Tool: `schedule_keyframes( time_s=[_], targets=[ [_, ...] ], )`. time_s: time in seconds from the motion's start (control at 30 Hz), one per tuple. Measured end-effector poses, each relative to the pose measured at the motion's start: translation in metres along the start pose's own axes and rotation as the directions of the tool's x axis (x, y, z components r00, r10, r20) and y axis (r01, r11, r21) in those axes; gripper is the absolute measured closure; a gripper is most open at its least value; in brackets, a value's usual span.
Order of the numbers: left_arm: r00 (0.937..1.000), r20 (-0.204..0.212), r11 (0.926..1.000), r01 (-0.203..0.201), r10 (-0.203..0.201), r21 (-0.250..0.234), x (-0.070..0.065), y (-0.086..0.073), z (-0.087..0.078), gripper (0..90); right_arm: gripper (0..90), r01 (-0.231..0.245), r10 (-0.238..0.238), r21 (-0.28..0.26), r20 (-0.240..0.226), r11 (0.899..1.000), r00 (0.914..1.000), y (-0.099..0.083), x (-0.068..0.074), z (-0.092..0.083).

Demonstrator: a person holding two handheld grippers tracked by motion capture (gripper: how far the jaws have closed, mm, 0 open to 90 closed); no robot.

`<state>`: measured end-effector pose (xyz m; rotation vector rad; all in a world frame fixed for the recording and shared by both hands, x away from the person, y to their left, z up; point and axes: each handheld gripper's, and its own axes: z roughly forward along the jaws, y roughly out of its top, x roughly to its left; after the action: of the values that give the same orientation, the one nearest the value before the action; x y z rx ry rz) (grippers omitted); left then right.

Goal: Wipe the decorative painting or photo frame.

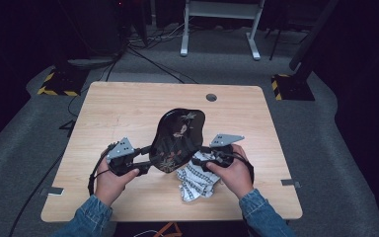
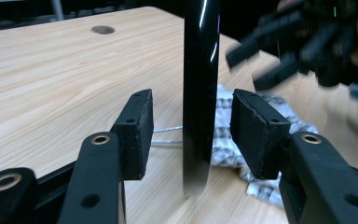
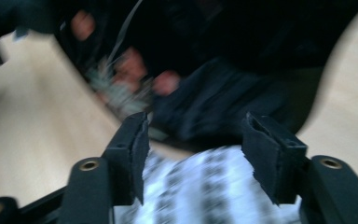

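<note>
While the high view shows the tray's (image 1: 176, 139) painted face, the left gripper (image 2: 192, 128) view shows its edge between wide, untouching jaws; the right gripper (image 3: 193, 154) gapes over the cloth (image 3: 200, 196) at six o'clock.

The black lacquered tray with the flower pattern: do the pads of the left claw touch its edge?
Apart. In the left gripper view the black lacquered tray stands edge-on between the pads of the left claw, with a gap on both sides.

A round grommet hole (image 1: 211, 97) sits near the wooden table's (image 1: 128, 108) far edge (grey carpet beyond).
</note>
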<state>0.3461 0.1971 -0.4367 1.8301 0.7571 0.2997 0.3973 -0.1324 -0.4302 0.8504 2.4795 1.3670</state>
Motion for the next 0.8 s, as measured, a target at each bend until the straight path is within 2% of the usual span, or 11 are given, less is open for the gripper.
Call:
schedule_keyframes(
  time_s=[0.13, 0.17, 0.23, 0.27, 0.33, 0.57, 0.63, 0.67, 0.7, 0.73, 0.8],
  targets=[
    [0.9998, -0.014, 0.9998, 0.011, -0.011, 0.017, -0.002, -0.003, -0.004, 49.9, 39.6, -0.012, 0.013, -0.038, 0.027, 0.999, 0.9995, 0.013, -0.016, -0.003],
    [0.9997, -0.018, 0.9994, 0.019, -0.019, 0.028, -0.003, -0.004, -0.005, 49.9, 39.6, -0.012, 0.013, -0.038, 0.027, 0.999, 0.9995, 0.013, -0.016, -0.003],
    [0.9994, -0.034, 0.9989, 0.011, -0.009, 0.045, -0.004, -0.007, -0.005, 50.7, 37.4, -0.014, 0.016, -0.049, 0.045, 0.999, 0.9989, 0.02, -0.027, -0.001],
    [0.999, -0.029, 0.9976, 0.035, -0.034, 0.06, -0.005, -0.01, -0.005, 51.6, 37.2, -0.012, 0.015, -0.052, 0.048, 0.999, 0.9988, 0.022, -0.03, 0.0],
    [0.9988, -0.024, 0.9971, 0.044, -0.042, 0.062, -0.006, -0.011, -0.004, 52.4, 36.6, -0.01, 0.013, -0.053, 0.05, 0.999, 0.9987, 0.024, -0.032, 0.001],
    [0.9986, -0.019, 0.9943, 0.051, -0.049, 0.094, -0.013, -0.018, 0.005, 59.6, 30.0, -0.005, 0.005, -0.082, -0.009, 0.997, 1.0, 0.033, -0.046, 0.011],
    [0.9981, -0.025, 0.9936, 0.059, -0.057, 0.096, -0.013, -0.018, 0.005, 64.2, 29.3, -0.018, 0.014, -0.096, -0.045, 0.995, 0.9989, 0.036, -0.046, 0.014],
    [0.9981, -0.025, 0.9936, 0.059, -0.057, 0.096, -0.013, -0.018, 0.005, 67.3, 29.3, -0.018, 0.014, -0.096, -0.045, 0.995, 0.9989, 0.036, -0.046, 0.014],
    [0.9967, -0.028, 0.9922, 0.078, -0.076, 0.097, -0.012, -0.018, 0.004, 67.3, 29.0, -0.018, 0.012, -0.096, -0.06, 0.995, 0.9981, 0.037, -0.046, 0.016],
    [0.9967, -0.028, 0.9922, 0.078, -0.076, 0.097, -0.012, -0.018, 0.004, 70.8, 29.0, -0.018, 0.012, -0.096, -0.06, 0.995, 0.9981, 0.037, -0.046, 0.016],
    [0.9941, -0.027, 0.9903, 0.107, -0.105, 0.088, -0.009, -0.019, 0.003, 76.1, 29.0, 0.003, -0.009, -0.084, -0.077, 0.996, 0.997, 0.038, -0.046, 0.022]
  ],
)
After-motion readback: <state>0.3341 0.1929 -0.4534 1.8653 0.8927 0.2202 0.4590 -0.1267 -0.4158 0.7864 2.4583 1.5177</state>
